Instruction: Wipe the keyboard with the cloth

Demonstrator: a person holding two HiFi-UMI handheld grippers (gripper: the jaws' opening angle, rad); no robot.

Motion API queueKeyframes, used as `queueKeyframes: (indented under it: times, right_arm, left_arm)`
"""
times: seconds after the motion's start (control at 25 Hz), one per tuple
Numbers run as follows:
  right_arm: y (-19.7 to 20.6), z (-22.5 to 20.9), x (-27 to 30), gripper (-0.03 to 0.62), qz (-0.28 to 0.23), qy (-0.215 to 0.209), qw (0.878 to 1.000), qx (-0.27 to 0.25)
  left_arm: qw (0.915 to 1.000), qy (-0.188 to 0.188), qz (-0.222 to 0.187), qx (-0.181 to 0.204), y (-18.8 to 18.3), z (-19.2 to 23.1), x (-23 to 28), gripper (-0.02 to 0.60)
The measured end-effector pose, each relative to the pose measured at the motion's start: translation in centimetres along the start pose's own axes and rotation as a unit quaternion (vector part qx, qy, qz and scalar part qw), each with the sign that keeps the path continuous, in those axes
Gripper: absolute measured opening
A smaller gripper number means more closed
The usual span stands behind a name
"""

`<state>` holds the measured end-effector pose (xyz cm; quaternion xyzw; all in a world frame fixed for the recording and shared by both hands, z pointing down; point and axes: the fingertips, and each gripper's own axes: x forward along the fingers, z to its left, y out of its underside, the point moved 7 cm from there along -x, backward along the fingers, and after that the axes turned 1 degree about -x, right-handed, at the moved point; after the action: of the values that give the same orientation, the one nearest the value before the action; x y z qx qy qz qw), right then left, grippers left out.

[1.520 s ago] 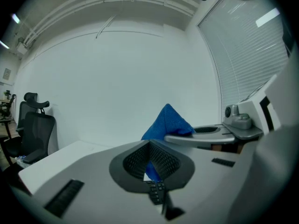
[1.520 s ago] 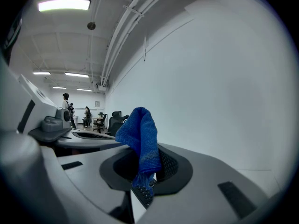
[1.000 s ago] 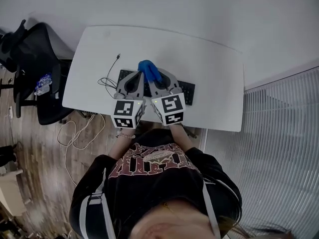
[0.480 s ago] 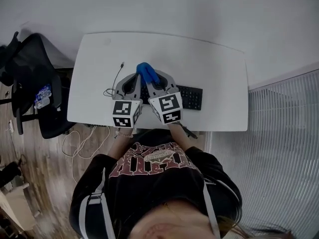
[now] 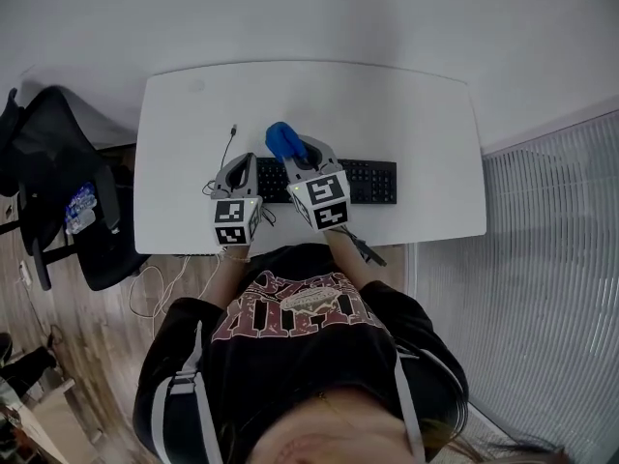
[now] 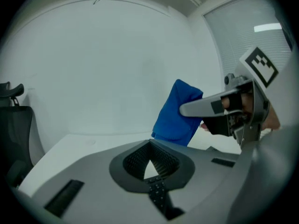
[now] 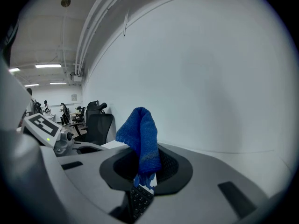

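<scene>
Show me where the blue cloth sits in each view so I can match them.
Head view: blue cloth above centre, poking from the right claw.
Left gripper view: right of centre, held by the right claw.
Right gripper view: dead centre, pinched in the right claw.
Shared landmark: the black keyboard beneath.

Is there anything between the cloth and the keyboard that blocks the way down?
Nothing visible. The right gripper holds the cloth above the keyboard, whose keys show directly under it. The left gripper hangs beside it, over the keyboard's left end.
</scene>
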<state>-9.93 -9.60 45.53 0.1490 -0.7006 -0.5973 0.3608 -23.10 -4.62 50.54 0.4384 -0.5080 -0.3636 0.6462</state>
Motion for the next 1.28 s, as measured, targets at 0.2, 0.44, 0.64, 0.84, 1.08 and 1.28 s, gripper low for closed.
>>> queueKeyframes:
  times: [0.2, 0.44, 0.64, 0.84, 1.08, 1.28]
  right_arm:
    - [1.7, 0.7, 1.6, 0.064, 0.02, 0.002, 1.0, 0.01]
    - [3.8, 1.5, 3.5, 0.064, 0.037, -0.012, 0.999, 0.027]
    - [4.5, 2.1, 5.5, 0.064, 0.047, -0.03, 0.996, 0.064]
    - [5.6, 2.6, 7.1, 0.064, 0.056, -0.048, 0.993, 0.087]
    - [6.7, 3.4, 8.9, 0.064, 0.075, -0.069, 0.99, 0.097]
    - [7.7, 4.0, 10.0, 0.064, 0.091, -0.084, 0.987, 0.104]
  left_arm:
    - [0.9989, -0.005, 0.044, 0.012, 3.6, 1.5, 0.7, 0.034]
    - [0.9949, -0.01, 0.101, 0.0, 7.4, 2.7, 1.5, 0.034]
    - [0.9903, -0.004, 0.139, 0.012, 9.2, 3.6, 1.7, 0.034]
    - [0.9842, -0.004, 0.177, -0.008, 11.5, 4.2, 1.5, 0.034]
    - [0.9801, 0.005, 0.198, -0.002, 12.9, 4.4, 1.9, 0.034]
    - [0.9775, 0.008, 0.211, 0.001, 13.0, 4.2, 2.2, 0.034]
